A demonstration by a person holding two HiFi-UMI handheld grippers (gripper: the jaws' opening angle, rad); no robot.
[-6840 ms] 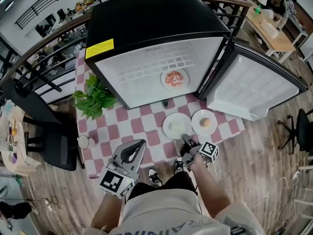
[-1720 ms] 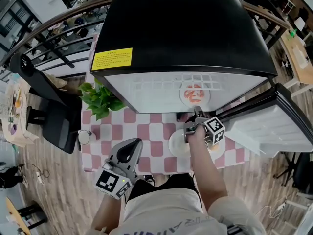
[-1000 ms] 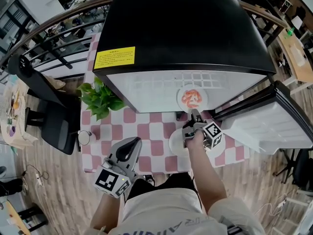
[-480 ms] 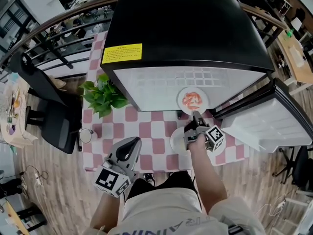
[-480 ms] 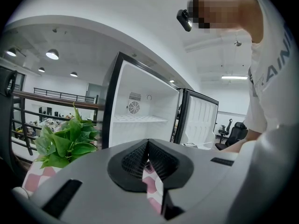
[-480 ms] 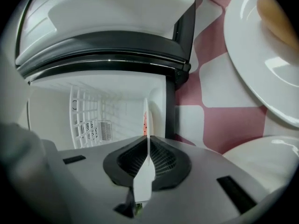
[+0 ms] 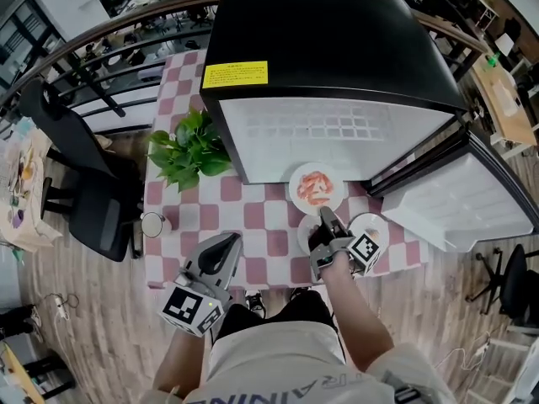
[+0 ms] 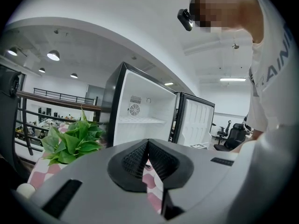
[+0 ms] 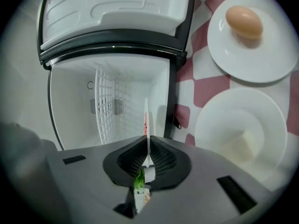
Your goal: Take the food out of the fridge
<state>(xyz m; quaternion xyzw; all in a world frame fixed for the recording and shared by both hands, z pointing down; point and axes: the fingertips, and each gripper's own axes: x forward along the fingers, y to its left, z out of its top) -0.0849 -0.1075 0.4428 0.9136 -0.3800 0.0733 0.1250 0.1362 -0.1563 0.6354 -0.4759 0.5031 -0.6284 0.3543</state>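
A white plate of pink shrimp (image 7: 316, 188) hangs just outside the open black fridge (image 7: 337, 49), over the checked table (image 7: 261, 217). My right gripper (image 7: 324, 219) is shut on its near rim, its jaws having just closed there. In the right gripper view the shrimp plate (image 9: 145, 120) shows edge-on between the pads, with the empty white fridge interior (image 9: 112, 101) behind it. My left gripper (image 7: 221, 255) is held low at the table's near edge, its jaws together on nothing. Its own view shows the left gripper (image 8: 147, 143) aimed at the fridge (image 8: 140, 115) from a distance.
On the table lie a plate with a brown egg (image 9: 243, 21) and a plate with a pale block (image 9: 243, 134). The fridge door (image 7: 455, 200) stands open to the right. A leafy plant (image 7: 192, 146) and a small cup (image 7: 154, 224) sit at the table's left.
The shrimp plate has left the fridge shelf and come toward me over the table, carried by my right gripper as it drew back. My left gripper has barely shifted.
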